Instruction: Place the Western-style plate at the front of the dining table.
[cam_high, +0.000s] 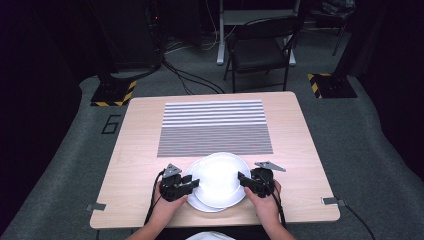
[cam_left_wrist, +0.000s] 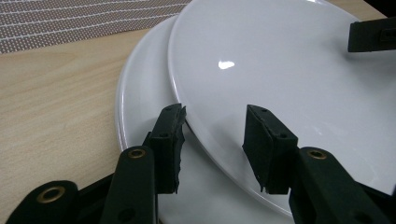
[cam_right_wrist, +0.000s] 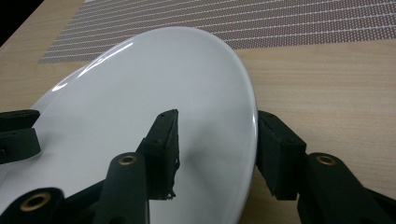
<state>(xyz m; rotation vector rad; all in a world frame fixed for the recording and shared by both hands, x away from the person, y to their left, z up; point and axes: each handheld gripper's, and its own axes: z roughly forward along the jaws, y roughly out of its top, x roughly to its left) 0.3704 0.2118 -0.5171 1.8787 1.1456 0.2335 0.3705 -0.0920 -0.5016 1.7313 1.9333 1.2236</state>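
Both grippers, left (cam_high: 192, 184) and right (cam_high: 243, 178), clamp the upper plate's (cam_high: 220, 177) rim over a wooden table (cam_high: 140, 130); striped mat (cam_high: 215, 127), chair (cam_high: 260, 50) beyond.

Overhead light bleaches the top plate (cam_high: 218, 177) to glare, the room behind is dark, close views slightly soft.

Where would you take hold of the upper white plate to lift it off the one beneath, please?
By its thin rim, at opposite edges from left and right: the upper plate overhangs the lower plate, so jaws can straddle its rim there, as the left gripper and right gripper do.
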